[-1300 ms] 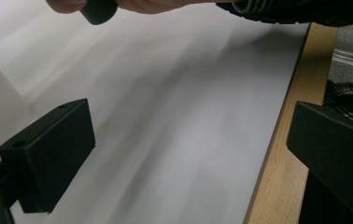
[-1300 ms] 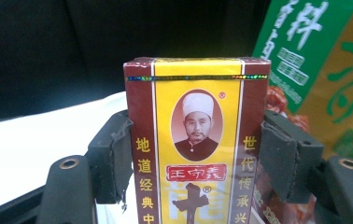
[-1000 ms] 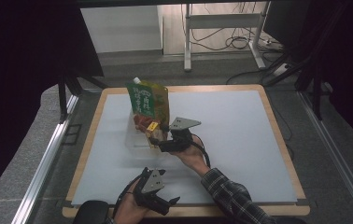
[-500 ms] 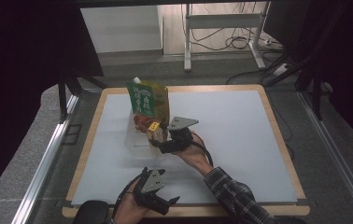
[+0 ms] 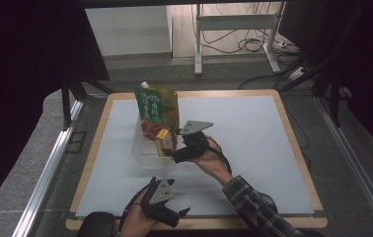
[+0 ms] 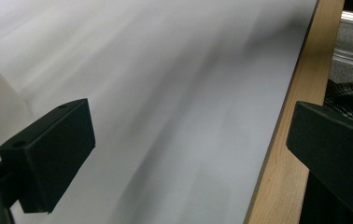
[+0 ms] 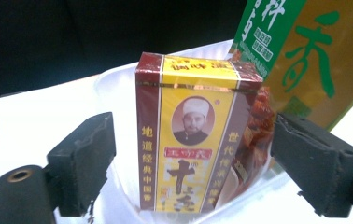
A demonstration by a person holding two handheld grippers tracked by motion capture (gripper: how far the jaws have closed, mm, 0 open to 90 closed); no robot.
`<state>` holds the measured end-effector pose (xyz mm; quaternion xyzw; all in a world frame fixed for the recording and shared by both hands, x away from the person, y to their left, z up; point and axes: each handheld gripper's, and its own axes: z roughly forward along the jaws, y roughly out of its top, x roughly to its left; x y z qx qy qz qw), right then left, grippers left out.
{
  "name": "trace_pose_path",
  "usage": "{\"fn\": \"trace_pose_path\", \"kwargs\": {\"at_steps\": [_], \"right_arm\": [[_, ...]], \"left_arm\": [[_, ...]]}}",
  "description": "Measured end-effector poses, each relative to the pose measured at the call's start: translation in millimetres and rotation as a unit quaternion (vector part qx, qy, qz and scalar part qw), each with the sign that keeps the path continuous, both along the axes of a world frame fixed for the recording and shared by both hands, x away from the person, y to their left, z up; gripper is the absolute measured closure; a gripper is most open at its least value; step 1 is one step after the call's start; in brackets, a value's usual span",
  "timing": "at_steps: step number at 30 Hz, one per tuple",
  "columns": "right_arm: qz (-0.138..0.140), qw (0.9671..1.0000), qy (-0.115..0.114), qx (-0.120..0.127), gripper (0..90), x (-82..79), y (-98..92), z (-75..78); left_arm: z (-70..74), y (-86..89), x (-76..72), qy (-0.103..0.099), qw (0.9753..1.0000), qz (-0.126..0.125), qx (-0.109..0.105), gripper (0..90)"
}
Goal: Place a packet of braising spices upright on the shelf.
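The yellow spice box (image 7: 195, 135) stood upright in the clear tub (image 5: 142, 148), between the right gripper (image 5: 170, 154)'s fingers (image 7: 83, 161), which were spread and not touching it. So the packing looked largely done (the green pouch (image 5: 156, 104) was in too), while the left gripper (image 5: 172, 213) idled wide apart over the desk (image 6: 174, 93).

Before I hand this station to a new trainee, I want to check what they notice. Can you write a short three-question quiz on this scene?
1. True or false: the right gripper is shut on the box.
2. What does the box stand in? A) a clear tub B) a metal pot C) a paper bag
3. Fill in: behind the box stands a green and yellow ____.

Key:
1. False; its jaws stand open on either side of the box.
2. A, the clear tub.
3. Pouch.
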<state>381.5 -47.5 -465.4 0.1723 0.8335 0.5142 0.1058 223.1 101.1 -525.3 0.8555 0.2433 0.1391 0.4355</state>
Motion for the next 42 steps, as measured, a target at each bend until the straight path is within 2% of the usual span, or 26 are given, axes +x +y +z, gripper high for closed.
{"fn": "trace_pose_path", "kwargs": {"at_steps": [9, 14, 32, 42], "right_arm": [[-0.007, 0.9998, 0.008, -0.017, 9.0, -1.9, -13.7, 7.2], [-0.012, 0.9996, 0.005, -0.025, 7.7, -3.2, -22.9, 8.8], [-0.03, 0.998, 0.024, -0.05, 6.9, -7.8, -63.2, 2.1], [-0.046, 0.9971, 0.032, -0.052, 6.9, -10.1, -84.3, 0.3]], "left_arm": [[0.0, 0.5, 0.5, -0.001, 1.0, 0.001, 0.004, 1.1], [0.0, 0.9, 0.6, -0.002, 1.0, 0.003, 0.004, 1.1], [-0.8, 0.7, 1.4, -0.001, 1.0, 0.006, 0.007, 1.1], [-1.3, 1.4, 1.9, 0.001, 0.9999, 0.009, 0.01, 1.1]]}}
